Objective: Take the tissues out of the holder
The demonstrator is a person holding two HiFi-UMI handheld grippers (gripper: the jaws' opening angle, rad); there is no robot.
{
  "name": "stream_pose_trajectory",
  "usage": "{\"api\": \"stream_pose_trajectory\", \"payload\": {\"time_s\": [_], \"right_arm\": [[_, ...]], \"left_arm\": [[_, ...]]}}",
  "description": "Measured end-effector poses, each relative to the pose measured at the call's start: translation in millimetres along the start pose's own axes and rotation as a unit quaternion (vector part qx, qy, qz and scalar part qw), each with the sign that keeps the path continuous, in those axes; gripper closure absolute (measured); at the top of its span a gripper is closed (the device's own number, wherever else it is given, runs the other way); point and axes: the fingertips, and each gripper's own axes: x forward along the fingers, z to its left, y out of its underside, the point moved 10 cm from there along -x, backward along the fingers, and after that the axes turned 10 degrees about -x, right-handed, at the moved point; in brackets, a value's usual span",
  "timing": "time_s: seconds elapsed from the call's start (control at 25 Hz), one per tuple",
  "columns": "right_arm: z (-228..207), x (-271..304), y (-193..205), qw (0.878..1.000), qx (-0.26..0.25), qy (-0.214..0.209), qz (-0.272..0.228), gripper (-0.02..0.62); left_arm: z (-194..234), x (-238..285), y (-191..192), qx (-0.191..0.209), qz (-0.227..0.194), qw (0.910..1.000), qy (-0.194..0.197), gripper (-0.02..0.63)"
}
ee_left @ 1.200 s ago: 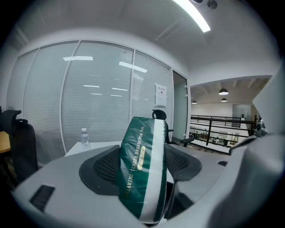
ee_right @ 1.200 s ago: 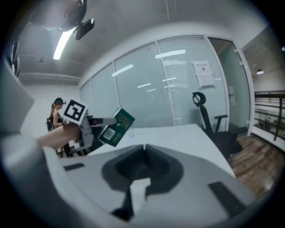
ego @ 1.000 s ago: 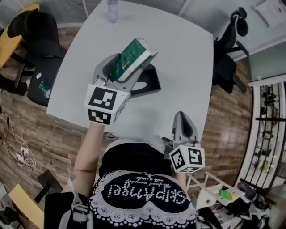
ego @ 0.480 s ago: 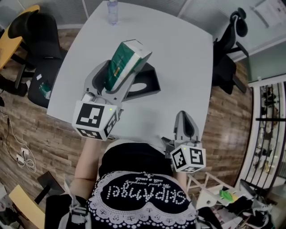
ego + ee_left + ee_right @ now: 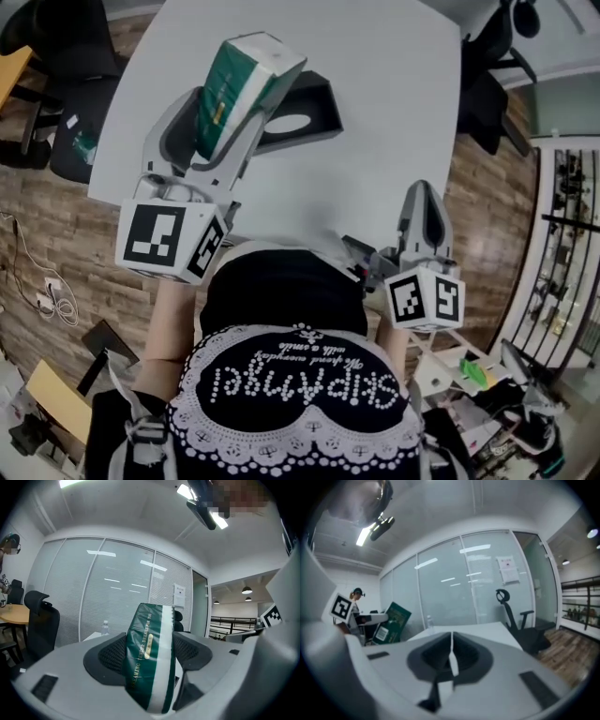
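Over the last second the left hand-held gripper (image 5: 232,108) has risen and drawn back toward the person. It has carried the green-and-white plastic-wrapped pack of tissues (image 5: 246,66) up and away from the black box-shaped holder (image 5: 309,112) with the oval opening in its top. Earlier the pack hung low, just over the holder; now it is tilted, well above it and nearer the head camera, touching nothing but the gripper.

The left gripper view shows its jaws spread wide, with both ribbed pads pressed against the pack's flat faces. The grip sits on the lower part of the pack, and the upper end stands free beyond the fingertips.

The right hand-held gripper (image 5: 421,199) has shifted only slightly. It idles low at the near edge of the white desk (image 5: 394,103), its jaws closed together with nothing between them. From its own view the pack can be seen aloft off to the left.

The holder rests alone on the desk. Its opening looks dark, but whether anything is left inside cannot be told from here.

As I judge it, the extraction is essentially done, since the pack is clear of the holder. What remains is to set the pack down on a bare part of the desk and let go. The wrapper looks soft and smooth, so the pack could slip or sag if the hold loosens too early.
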Motion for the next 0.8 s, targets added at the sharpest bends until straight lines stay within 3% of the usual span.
{"api": "stream_pose_trajectory", "payload": {"time_s": [0.32, 0.8], "right_arm": [[-8.2, -16.7, -4.3, 1.000, 0.003, 0.007, -0.001, 0.560], [-18.2, -22.2, -0.7, 1.000, -0.008, 0.026, 0.009, 0.560]], "left_arm": [[-14.8, -28.9, 8.6, 0.008, -0.002, 1.0000, -0.001, 0.276], [-12.0, -53.7, 29.9, -0.015, 0.022, 0.9996, -0.010, 0.278]]}}
